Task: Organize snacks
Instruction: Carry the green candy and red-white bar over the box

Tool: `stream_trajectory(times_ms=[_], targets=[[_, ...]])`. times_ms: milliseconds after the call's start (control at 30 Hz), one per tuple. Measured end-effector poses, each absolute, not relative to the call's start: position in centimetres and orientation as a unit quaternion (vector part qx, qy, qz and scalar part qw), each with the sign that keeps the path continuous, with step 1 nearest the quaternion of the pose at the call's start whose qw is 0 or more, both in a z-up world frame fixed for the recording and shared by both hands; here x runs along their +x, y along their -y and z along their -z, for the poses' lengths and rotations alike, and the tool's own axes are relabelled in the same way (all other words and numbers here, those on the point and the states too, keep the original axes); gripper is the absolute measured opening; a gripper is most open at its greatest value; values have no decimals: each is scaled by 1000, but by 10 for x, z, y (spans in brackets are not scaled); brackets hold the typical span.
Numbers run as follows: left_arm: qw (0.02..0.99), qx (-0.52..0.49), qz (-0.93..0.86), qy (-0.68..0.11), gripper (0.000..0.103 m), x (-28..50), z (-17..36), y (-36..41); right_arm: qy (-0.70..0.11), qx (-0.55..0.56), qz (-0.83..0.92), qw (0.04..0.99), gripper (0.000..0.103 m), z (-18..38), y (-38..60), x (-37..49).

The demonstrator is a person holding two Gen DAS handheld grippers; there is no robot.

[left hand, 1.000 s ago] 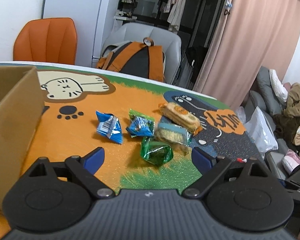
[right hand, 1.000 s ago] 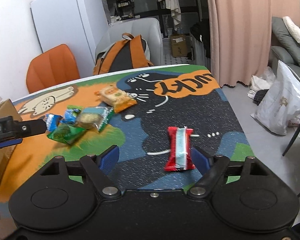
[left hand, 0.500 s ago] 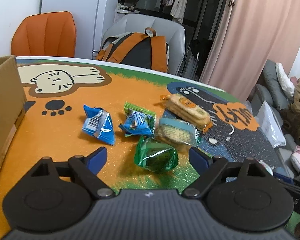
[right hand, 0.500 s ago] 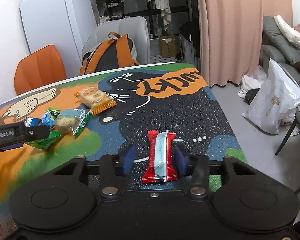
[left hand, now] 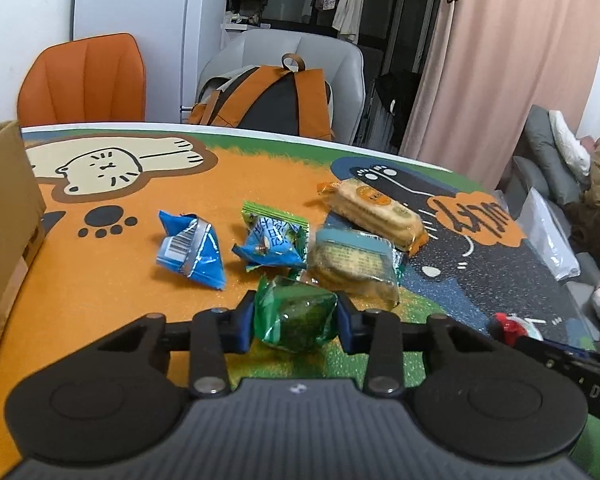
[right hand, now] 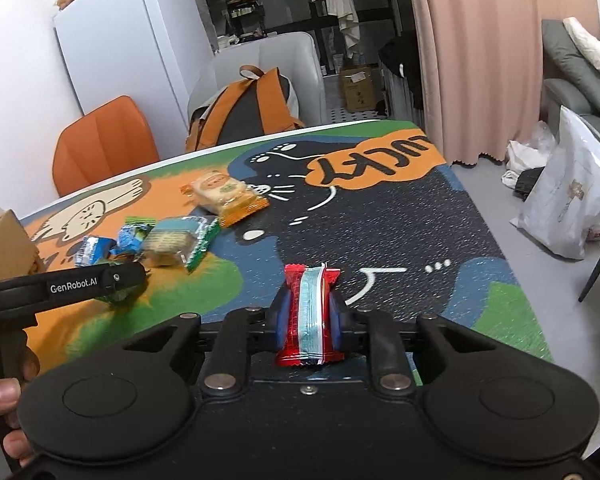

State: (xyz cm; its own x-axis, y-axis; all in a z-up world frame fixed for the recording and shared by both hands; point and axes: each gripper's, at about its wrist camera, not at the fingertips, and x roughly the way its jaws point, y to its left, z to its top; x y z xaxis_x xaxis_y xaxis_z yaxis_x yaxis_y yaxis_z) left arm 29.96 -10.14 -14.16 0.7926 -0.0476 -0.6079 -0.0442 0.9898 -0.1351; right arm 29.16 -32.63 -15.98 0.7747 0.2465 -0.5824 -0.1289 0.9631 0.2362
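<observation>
My left gripper (left hand: 296, 321) has its blue pads against both sides of a green foil-wrapped snack (left hand: 300, 310) on the cartoon cat mat (left hand: 100, 292), and its jaws are closing on it. My right gripper (right hand: 309, 317) is shut on a red snack bar (right hand: 309, 300) with a pale blue stripe, over the dark part of the mat. Beyond the green snack lie a blue packet (left hand: 192, 252), a blue-and-green packet (left hand: 272, 242), a teal cracker pack (left hand: 352, 266) and an orange biscuit pack (left hand: 376, 210). In the right wrist view the left gripper (right hand: 120, 280) reaches in from the left.
A cardboard box (left hand: 4, 216) stands at the table's left edge. Behind the table are an orange chair (left hand: 84, 76) and a grey chair holding an orange-and-black backpack (left hand: 268, 100). The table's right edge drops to the floor, where a white plastic bag (right hand: 568, 208) sits.
Both grippers went from wide open to closed: the left moved forward and down over the green snack and closed on it; the right closed on the red bar.
</observation>
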Motion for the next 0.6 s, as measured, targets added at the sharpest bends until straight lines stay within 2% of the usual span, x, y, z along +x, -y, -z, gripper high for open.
stream_trajectory(times_ms=[600], targets=[[956,-105,-12,-274,38,235,85,66,-287,85,-146,943,21,120,286,260]])
